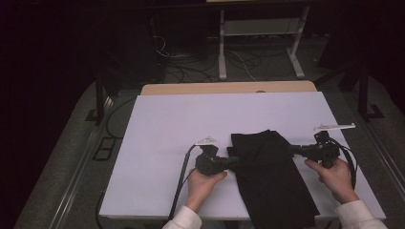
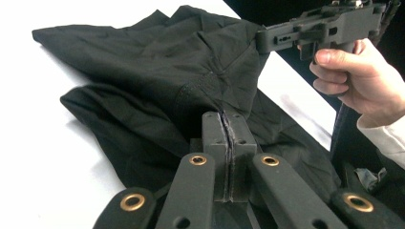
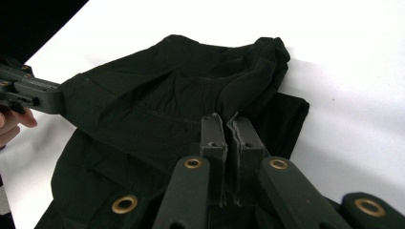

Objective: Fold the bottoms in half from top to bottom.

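A black garment [image 1: 272,179] lies crumpled on the white table top [image 1: 191,119], its lower part hanging over the near edge. My left gripper [image 1: 234,162] is shut on the cloth's left edge. In the left gripper view its jaws [image 2: 228,120] pinch a fold of the black garment [image 2: 157,62] with the pads pressed together. My right gripper [image 1: 290,150] is shut on the right edge, and in the right gripper view its jaws [image 3: 229,123] clamp a fold of the garment [image 3: 167,95]. The cloth between the two grippers is raised a little off the table.
A wooden strip [image 1: 229,88] runs along the table's far edge. Beyond it stand white frame legs [image 1: 222,52] among loose floor cables [image 1: 191,71]. Bare white surface spreads left of and behind the garment. A hand [image 2: 358,81] holds the right gripper.
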Demonstrator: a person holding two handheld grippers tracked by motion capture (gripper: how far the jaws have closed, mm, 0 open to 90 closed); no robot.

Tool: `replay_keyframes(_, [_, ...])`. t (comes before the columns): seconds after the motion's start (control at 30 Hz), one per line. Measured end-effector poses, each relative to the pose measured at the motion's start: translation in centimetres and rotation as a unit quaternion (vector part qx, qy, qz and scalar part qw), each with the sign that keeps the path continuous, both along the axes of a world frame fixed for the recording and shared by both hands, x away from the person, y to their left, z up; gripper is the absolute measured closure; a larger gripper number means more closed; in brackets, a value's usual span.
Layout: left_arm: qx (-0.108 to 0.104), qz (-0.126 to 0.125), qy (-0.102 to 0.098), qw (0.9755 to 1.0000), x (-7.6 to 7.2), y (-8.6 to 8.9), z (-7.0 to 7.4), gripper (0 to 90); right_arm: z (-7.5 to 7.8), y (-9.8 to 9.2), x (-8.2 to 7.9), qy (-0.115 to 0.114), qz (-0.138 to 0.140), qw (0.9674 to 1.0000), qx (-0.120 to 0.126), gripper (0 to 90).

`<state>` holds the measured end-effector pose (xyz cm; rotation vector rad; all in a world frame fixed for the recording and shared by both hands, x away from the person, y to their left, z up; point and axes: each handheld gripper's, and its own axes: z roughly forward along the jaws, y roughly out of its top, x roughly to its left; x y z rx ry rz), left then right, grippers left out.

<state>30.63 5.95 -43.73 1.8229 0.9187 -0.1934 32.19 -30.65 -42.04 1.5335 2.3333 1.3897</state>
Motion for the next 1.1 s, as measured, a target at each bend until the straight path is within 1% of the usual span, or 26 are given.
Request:
replay_keyframes(0.2, [0.004,-0.003,0.004,1.0,-0.4,-0.1,-0.6,87.9,-0.3,0.0,-0.1,0.009,0.004,1.0,-0.001,84.6])
replay_keyframes(0.23, [0.002,-0.003,0.005,1.0,-0.5,-0.1,-0.6,87.9,-0.3,0.0,-0.2,0.009,0.004,0.9999,-0.001,84.6])
replay_keyframes(0.37, [0.005,-0.007,0.004,1.0,-0.6,-0.2,-0.6,87.9,-0.3,-0.1,-0.4,0.011,0.006,0.9999,0.0,84.6])
replay_keyframes(0.5, [0.012,-0.012,0.003,0.9999,-0.8,-0.3,-0.6,87.9,-0.3,-0.2,-0.6,0.014,0.008,0.9999,0.0,84.4])
replay_keyframes(0.57, [0.021,-0.015,0.002,0.9997,-0.8,-0.4,-0.7,87.8,-0.4,-0.1,-0.6,0.019,0.01,0.9998,-0.001,84.3])
replay_keyframes(0.63, [0.024,-0.017,0.002,0.9996,-0.9,-0.5,-0.8,87.8,-0.5,-0.1,-0.7,0.021,0.012,0.9997,-0.002,84.1])
replay_keyframes(0.83, [0.029,-0.019,0.004,0.9994,-1.1,-0.6,-1.1,87.8,-0.9,-0.1,-0.7,0.033,0.014,0.9993,-0.011,83.9])
replay_keyframes(0.93, [0.032,-0.021,0.005,0.9993,-1.1,-0.7,-1.2,87.8,-0.9,0.0,-0.8,0.03,0.015,0.9992,-0.021,83.7])
replay_keyframes(1.03, [0.04,-0.026,0.007,0.9988,-1.1,-0.8,-1.4,87.8,-0.9,0.2,-0.9,0.024,0.016,0.999,-0.033,83.2])
replay_keyframes(1.1, [0.044,-0.028,0.007,0.9986,-1.1,-0.9,-1.5,87.8,-1.0,0.3,-0.9,0.026,0.015,0.9987,-0.041,82.3])
